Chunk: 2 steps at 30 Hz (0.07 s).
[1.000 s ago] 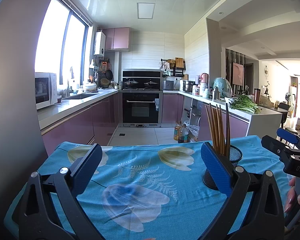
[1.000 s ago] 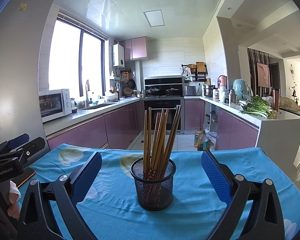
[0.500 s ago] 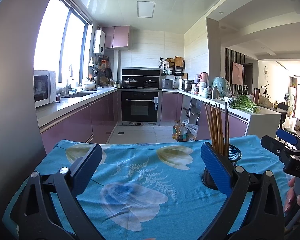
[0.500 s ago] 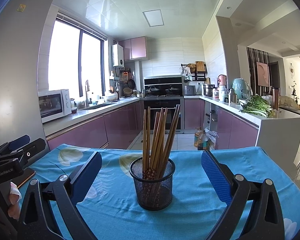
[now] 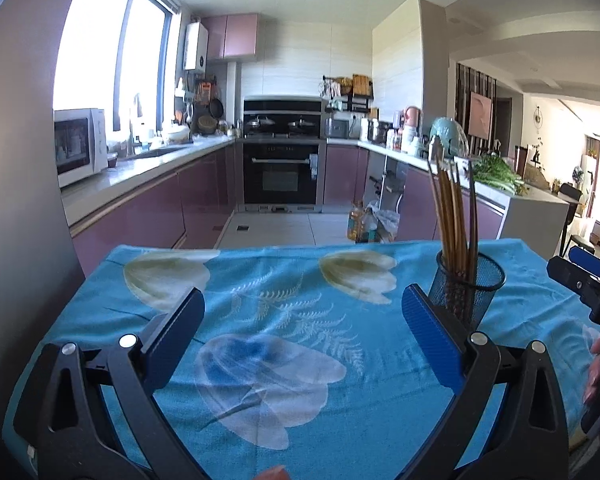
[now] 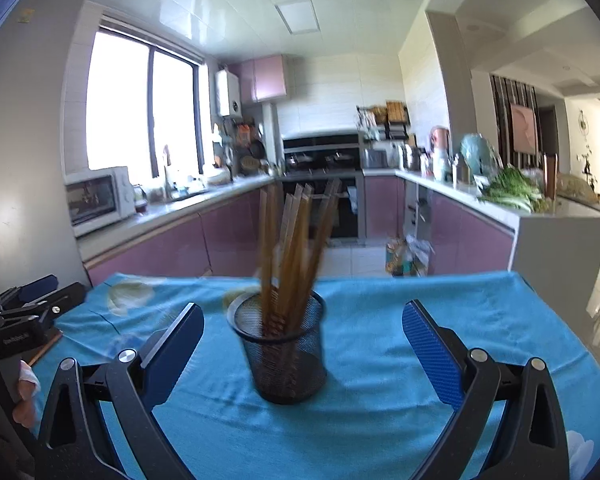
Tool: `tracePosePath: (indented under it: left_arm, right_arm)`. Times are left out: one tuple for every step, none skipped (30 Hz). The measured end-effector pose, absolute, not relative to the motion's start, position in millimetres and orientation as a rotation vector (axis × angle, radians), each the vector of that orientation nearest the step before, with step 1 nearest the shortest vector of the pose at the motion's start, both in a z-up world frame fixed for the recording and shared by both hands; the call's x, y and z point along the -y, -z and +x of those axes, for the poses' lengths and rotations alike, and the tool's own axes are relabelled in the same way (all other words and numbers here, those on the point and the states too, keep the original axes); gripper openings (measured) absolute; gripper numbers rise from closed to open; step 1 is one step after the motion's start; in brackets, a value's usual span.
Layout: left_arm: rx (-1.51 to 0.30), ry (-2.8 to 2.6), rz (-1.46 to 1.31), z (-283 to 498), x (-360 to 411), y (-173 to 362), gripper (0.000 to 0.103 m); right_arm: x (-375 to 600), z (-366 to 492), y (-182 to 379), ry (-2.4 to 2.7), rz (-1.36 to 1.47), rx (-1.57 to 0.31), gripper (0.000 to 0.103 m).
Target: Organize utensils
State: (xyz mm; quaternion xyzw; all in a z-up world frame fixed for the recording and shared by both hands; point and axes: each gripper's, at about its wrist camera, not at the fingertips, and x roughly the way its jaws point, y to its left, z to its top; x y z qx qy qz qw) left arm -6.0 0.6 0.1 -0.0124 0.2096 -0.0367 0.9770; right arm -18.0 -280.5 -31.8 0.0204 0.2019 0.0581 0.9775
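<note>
While both stand open, mesh holder (image 6: pixel 281 354) of chopsticks (image 6: pixel 296 240) before right gripper (image 6: pixel 303 344).

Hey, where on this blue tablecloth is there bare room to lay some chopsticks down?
The widest bare patch of tablecloth lies left of the mesh holder, ahead of the left gripper. A smaller one lies right of the holder, ahead of the right gripper. The holder itself is crowded with chopsticks.
</note>
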Motion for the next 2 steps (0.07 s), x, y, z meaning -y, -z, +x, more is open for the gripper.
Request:
tracePosePath:
  left_arm:
    - [-0.457, 0.071, -0.025, 1, -4, 6, 0.097]
    - [-0.497, 0.077, -0.031, 11, -8, 14, 0.097]
  right_arm:
    - [287, -9, 39, -0.095, 0.028, -0.449, 0.096]
    - [298, 5, 49, -0.063, 0.013, -0.506, 0.096]
